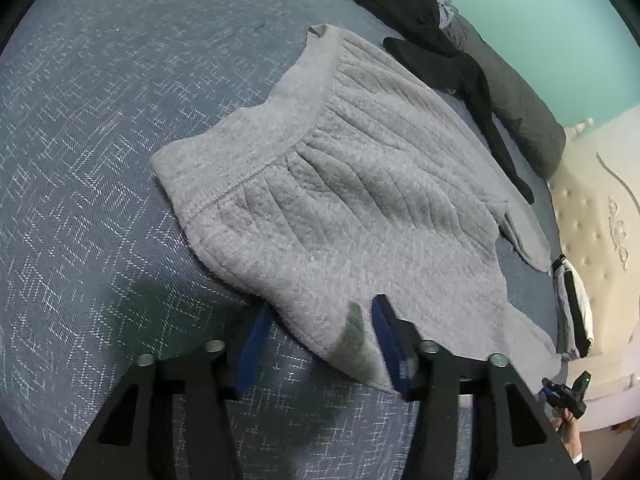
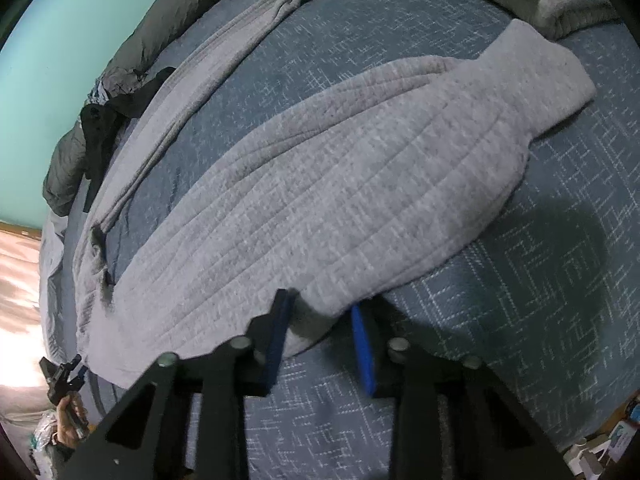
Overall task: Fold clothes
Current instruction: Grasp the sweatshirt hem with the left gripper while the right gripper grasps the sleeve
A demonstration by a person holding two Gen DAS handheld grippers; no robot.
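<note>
A grey quilted sweatshirt point(image 1: 360, 184) lies spread on a blue patterned bedspread point(image 1: 100, 160). Its near edge runs between the blue pads of my left gripper point(image 1: 320, 332); the jaws stand apart, and the cloth drapes over the left fingertip. In the right wrist view the same sweatshirt point(image 2: 320, 184) fills the middle, with one long sleeve point(image 2: 224, 52) stretched to the left. My right gripper point(image 2: 320, 316) has its pads closed on a bunched fold of the near edge. Each gripper also shows small in the other's view, held in a hand: right gripper point(image 1: 564, 394), left gripper point(image 2: 64, 380).
A black garment point(image 1: 436, 40) and a dark grey duvet point(image 1: 520, 112) lie along the bed's far side by the teal wall. A cream tufted headboard point(image 1: 592, 220) and a folded black-and-white item point(image 1: 576, 312) are at the right. Small clutter point(image 2: 600, 452) sits beyond the bed's corner.
</note>
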